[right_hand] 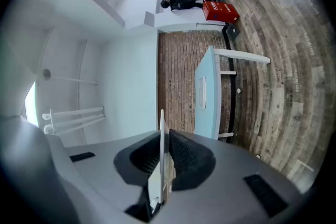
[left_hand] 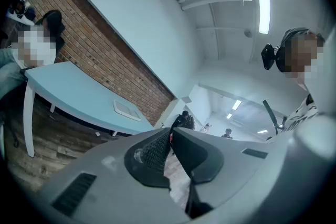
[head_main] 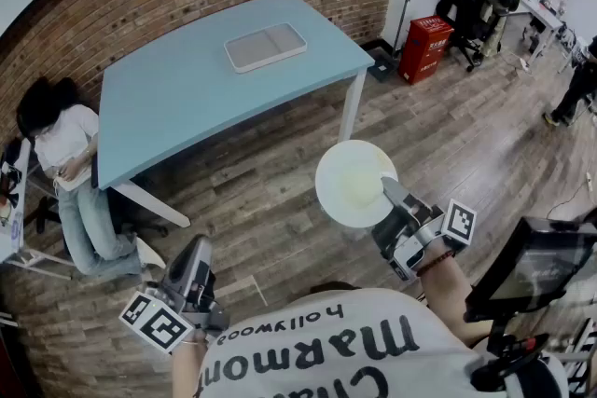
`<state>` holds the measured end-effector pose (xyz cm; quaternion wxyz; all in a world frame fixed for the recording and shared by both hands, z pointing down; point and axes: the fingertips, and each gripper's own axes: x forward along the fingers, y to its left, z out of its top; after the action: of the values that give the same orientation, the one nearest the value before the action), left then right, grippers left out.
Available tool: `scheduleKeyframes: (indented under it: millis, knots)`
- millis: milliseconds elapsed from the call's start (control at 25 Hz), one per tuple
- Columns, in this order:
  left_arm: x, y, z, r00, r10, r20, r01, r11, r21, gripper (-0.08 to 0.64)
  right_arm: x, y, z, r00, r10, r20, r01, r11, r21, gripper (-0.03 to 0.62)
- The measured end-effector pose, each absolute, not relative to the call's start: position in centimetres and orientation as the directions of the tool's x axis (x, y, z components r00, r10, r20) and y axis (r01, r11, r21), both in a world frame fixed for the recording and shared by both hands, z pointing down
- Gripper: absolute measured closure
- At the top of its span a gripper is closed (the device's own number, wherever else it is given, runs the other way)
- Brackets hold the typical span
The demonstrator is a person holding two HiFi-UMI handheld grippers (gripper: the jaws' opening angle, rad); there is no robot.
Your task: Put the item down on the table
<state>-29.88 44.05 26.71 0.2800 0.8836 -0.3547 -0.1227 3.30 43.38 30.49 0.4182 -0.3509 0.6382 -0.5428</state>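
White plate [head_main: 350, 184] sits clamped by its rim in the right gripper [head_main: 388, 189].

Count, as seen from the head view:
- two tools: left tool [head_main: 198, 244], right tool [head_main: 388, 190]
- one white round plate [head_main: 350, 180]
- one light-blue tabletop [head_main: 177, 93]
- one pale tray [head_main: 265, 47]
- one red case [head_main: 425, 48]
- one seated person [head_main: 67, 144]

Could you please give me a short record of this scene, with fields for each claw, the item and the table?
Right claw: shut on the rim of the round white plate, over the wooden floor
Left claw: shut, empty
Light blue table: holds a white rectangular tray; plate not yet there
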Motion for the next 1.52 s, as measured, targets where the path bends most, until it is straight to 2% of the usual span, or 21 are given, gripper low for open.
scheduleKeyframes:
  millis: [800,1160,1520]
  knots:
    - [-31.5,42.4,26.6,0.735,-0.679,-0.007,-0.565,-0.617,0.547,0.54,1.9,42.5,30.2,-0.373,-0.898,-0.232,0.057,0.227,-0.972,0.555]
    - [-32.2,41.9,30.9,0.747,-0.665,0.012,-0.547,-0.604,0.58,0.54,1.8,43.3,33.7,-0.349,-0.918,-0.19,0.025,0.193,-0.981,0.555]
    - [-32.7,35.6,30.8,0.667,-0.745,-0.015,-0.604,-0.551,0.576,0.54,3.8,35.9,34.5,-0.337,-0.921,-0.197,0.071,0.184,-0.98,0.555]
